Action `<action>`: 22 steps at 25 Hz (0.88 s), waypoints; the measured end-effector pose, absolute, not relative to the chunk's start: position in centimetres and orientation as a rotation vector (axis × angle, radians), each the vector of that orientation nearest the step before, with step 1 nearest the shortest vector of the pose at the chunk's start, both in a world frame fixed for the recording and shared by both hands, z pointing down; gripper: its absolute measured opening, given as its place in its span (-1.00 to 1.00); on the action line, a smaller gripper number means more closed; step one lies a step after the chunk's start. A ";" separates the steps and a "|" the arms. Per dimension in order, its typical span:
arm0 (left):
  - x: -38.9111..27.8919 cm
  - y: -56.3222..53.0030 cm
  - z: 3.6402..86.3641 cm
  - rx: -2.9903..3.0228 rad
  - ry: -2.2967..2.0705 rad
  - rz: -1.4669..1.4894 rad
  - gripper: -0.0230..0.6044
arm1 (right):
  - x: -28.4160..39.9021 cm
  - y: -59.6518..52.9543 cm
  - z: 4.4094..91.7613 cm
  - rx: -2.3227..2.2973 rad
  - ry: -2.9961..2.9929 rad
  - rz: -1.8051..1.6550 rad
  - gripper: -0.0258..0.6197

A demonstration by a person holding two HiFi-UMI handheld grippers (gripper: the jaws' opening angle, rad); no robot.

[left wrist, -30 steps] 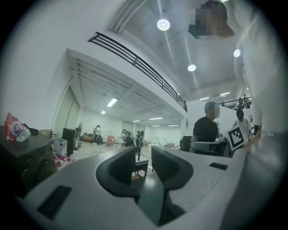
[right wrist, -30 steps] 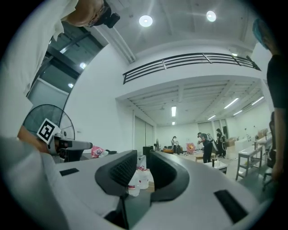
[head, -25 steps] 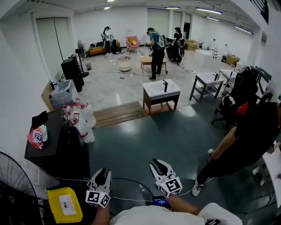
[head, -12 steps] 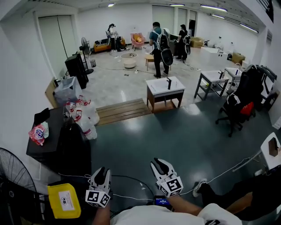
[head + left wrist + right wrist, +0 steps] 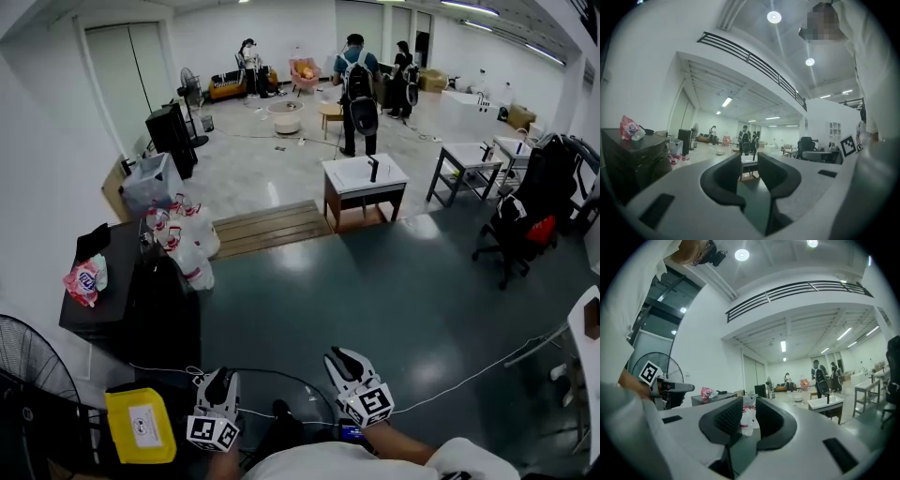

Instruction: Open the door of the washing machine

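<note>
Black boxy cabinet (image 5: 165, 317), front in shadow, pink bag (image 5: 82, 281) on top

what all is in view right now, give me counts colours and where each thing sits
people: three, dark clothes, far end of the room
white sink basin on a wooden stand: one, white and brown, mid-floor
wooden slatted platform: one, brown, left of the basin stand
white plastic bags with red print: a cluster, at the platform's left end
black cabinet: one, by the left wall
pink snack bag: one, on the cabinet top
black floor fan: one, lower left corner
yellow flat box with a white label: one, bottom left
black office chair: one, right side
left claw: one, grey, jaws apart, empty
right claw: one, grey, jaws apart, empty
</note>
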State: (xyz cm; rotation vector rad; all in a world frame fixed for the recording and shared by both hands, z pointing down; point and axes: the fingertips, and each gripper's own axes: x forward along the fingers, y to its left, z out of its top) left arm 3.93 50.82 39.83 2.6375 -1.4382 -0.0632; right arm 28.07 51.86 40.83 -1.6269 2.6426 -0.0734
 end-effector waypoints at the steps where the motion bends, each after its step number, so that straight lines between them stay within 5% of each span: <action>1: 3.8 50.3 40.4 2.626 -1.440 -0.059 -0.57 | 27.9 51.4 41.1 -1.621 2.652 -0.078 -0.61; 22: -1.2 19.1 40.9 2.731 -1.344 -0.140 -0.57 | 21.3 20.3 36.8 -1.691 2.653 0.117 -0.61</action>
